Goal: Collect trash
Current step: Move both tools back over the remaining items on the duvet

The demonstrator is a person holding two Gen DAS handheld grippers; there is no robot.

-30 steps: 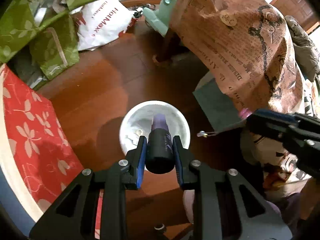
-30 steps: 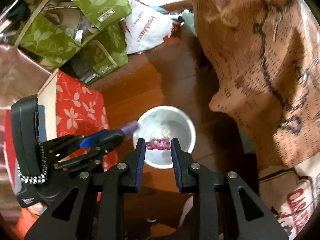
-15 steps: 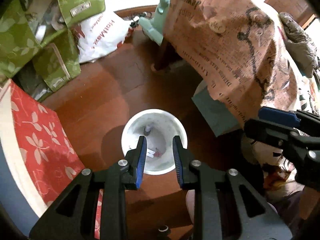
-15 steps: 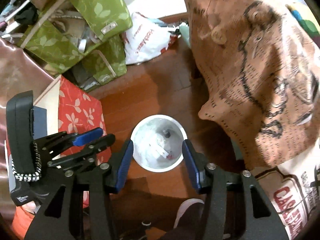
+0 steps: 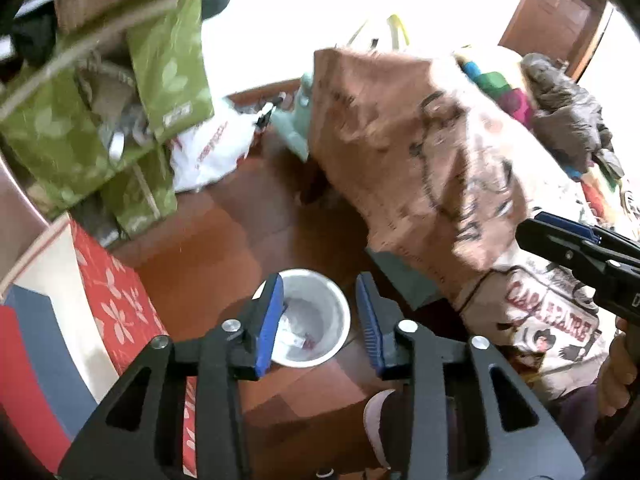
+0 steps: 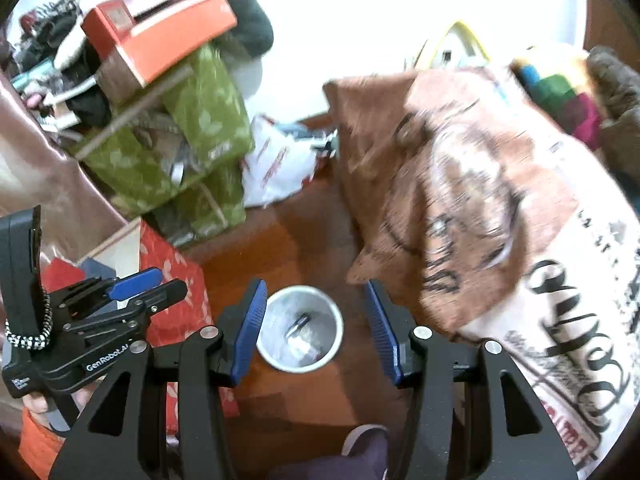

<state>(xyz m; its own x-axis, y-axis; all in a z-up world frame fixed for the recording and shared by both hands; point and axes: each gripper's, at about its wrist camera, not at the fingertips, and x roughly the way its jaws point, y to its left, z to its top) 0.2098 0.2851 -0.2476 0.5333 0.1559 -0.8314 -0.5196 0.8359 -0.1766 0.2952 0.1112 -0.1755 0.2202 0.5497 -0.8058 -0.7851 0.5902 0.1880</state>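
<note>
A round white trash bin (image 5: 316,320) stands on the wooden floor, well below both grippers. It holds white wrappers, a pink scrap and a dark small bottle (image 6: 299,325). It also shows in the right wrist view (image 6: 301,334). My left gripper (image 5: 320,322) is open and empty, high above the bin. My right gripper (image 6: 316,326) is open wide and empty, also above the bin. The left gripper shows at the left of the right wrist view (image 6: 148,284), and the right gripper shows at the right of the left wrist view (image 5: 560,236).
A brown printed cloth (image 5: 420,152) drapes furniture to the right of the bin. A red floral box (image 5: 116,304) stands to the left. Green leaf-print bags (image 6: 180,152), a white plastic bag (image 5: 208,152) and an orange box (image 6: 168,36) pile up behind. A shoe (image 5: 378,424) is below.
The left gripper let go of the dark bottle, which now lies in the bin. The right gripper dropped its pink scrap. Both grippers opened and rose away from the bin.
</note>
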